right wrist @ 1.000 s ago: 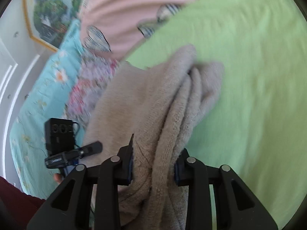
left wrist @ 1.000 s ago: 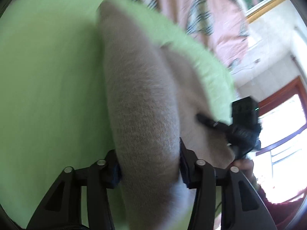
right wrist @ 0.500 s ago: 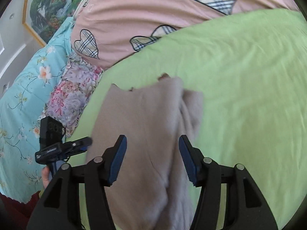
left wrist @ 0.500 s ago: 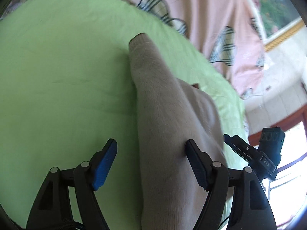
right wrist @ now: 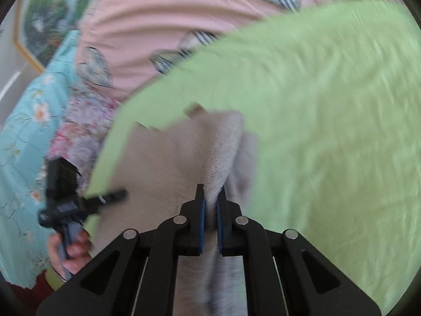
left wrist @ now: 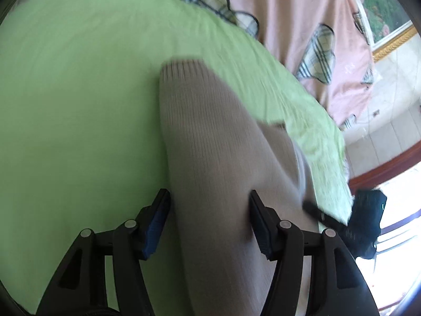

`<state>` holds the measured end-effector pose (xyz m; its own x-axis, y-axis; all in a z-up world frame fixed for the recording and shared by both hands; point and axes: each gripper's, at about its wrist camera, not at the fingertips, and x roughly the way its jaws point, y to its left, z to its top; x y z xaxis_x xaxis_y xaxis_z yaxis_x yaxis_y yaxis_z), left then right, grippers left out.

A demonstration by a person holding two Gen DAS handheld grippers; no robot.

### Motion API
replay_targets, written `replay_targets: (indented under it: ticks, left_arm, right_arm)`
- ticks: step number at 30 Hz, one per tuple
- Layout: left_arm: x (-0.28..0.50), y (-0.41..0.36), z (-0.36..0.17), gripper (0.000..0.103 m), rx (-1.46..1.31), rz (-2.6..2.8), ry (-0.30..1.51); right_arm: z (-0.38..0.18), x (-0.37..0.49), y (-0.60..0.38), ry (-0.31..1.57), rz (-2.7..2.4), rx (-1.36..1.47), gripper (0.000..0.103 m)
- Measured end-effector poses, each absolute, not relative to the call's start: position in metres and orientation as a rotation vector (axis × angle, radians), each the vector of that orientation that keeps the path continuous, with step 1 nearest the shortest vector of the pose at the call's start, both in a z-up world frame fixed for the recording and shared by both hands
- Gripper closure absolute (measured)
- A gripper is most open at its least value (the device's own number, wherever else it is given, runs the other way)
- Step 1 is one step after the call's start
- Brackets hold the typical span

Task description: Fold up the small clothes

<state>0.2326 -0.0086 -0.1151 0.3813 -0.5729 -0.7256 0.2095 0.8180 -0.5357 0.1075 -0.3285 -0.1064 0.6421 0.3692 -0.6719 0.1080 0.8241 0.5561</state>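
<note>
Where it lies on the green sheet (left wrist: 79, 105), the beige knitted garment (left wrist: 210, 158) runs as a long folded band from its ribbed end at about 12 o'clock down toward 6 o'clock in the left wrist view, with a wider flat part spreading off toward 3 o'clock. In the right wrist view the same garment (right wrist: 168, 163) sits at the centre and low in the frame, a thicker rolled ridge along its 3 o'clock side and a flat panel toward 9 o'clock.

The left gripper (left wrist: 209, 210) straddles the band: its jaws have just been closing, and they now stand partly apart with the knit filling the gap, the blue pads at the fabric's two edges; whether they press on it cannot be told through the blur. The right gripper (right wrist: 210, 202) has just closed, and its jaws are almost together, pinching a narrow fold of the ridge.

Each view also shows the other gripper at the garment's far edge, at 3 to 4 o'clock from the left wrist and at 8 o'clock from the right, where a hand (right wrist: 71, 250) grasps its handle.

Beyond the sheet lie a pink cover with plaid hearts (right wrist: 158, 26) at 12 o'clock and a turquoise floral cloth (right wrist: 23, 121) at 9 o'clock.
</note>
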Motion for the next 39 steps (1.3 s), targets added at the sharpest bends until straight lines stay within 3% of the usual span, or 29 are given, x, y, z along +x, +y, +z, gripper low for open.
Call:
replay_targets:
  ticks: [2, 3, 6, 9, 11, 14, 21, 24, 28, 32, 33, 34, 39]
  left_arm:
    - [0.252, -0.012, -0.113, 0.051, -0.348, -0.459, 1.050]
    - [0.264, -0.013, -0.113, 0.062, -0.340, -0.437, 1.044]
    - [0.292, -0.016, -0.113, 0.078, -0.324, -0.386, 1.060]
    - [0.293, -0.013, -0.102, 0.081, -0.327, -0.373, 1.057]
    - [0.273, -0.005, -0.093, 0.080, -0.321, -0.394, 1.031]
    - [0.225, 0.003, -0.078, 0.071, -0.295, -0.429, 1.006]
    - [0.098, -0.001, -0.059, 0.056, -0.291, -0.534, 0.999]
    - [0.057, -0.002, -0.061, 0.054, -0.254, -0.539, 0.997]
    - [0.034, -0.001, -0.082, 0.054, -0.254, -0.502, 1.046]
    - [0.028, -0.009, -0.109, 0.054, -0.264, -0.497, 1.102]
    - [0.028, -0.011, -0.115, 0.055, -0.255, -0.493, 1.119]
    - [0.028, -0.012, -0.118, 0.055, -0.259, -0.491, 1.130]
    - [0.023, -0.013, -0.116, 0.056, -0.261, -0.486, 1.119]
  right_arm:
    - [-0.108, 0.111, -0.330, 0.868, 0.154, 0.604, 0.095]
    - [-0.106, 0.114, -0.328, 0.866, 0.149, 0.584, 0.095]
    - [-0.106, 0.121, -0.322, 0.883, 0.126, 0.533, 0.095]
    - [-0.104, 0.118, -0.321, 0.887, 0.129, 0.538, 0.094]
    - [-0.096, 0.108, -0.322, 0.869, 0.144, 0.557, 0.091]
    - [-0.080, 0.088, -0.321, 0.835, 0.143, 0.555, 0.089]
    - [-0.067, 0.013, -0.305, 0.822, 0.185, 0.570, 0.073]
    - [-0.069, -0.006, -0.296, 0.833, 0.190, 0.563, 0.065]
    - [-0.079, -0.013, -0.290, 0.856, 0.168, 0.561, 0.064]
    - [-0.099, -0.008, -0.285, 0.902, 0.151, 0.556, 0.064]
    - [-0.102, -0.008, -0.282, 0.918, 0.147, 0.542, 0.075]
    - [-0.105, -0.005, -0.277, 0.940, 0.149, 0.514, 0.093]
    - [-0.067, -0.015, -0.282, 0.821, 0.171, 0.506, 0.094]
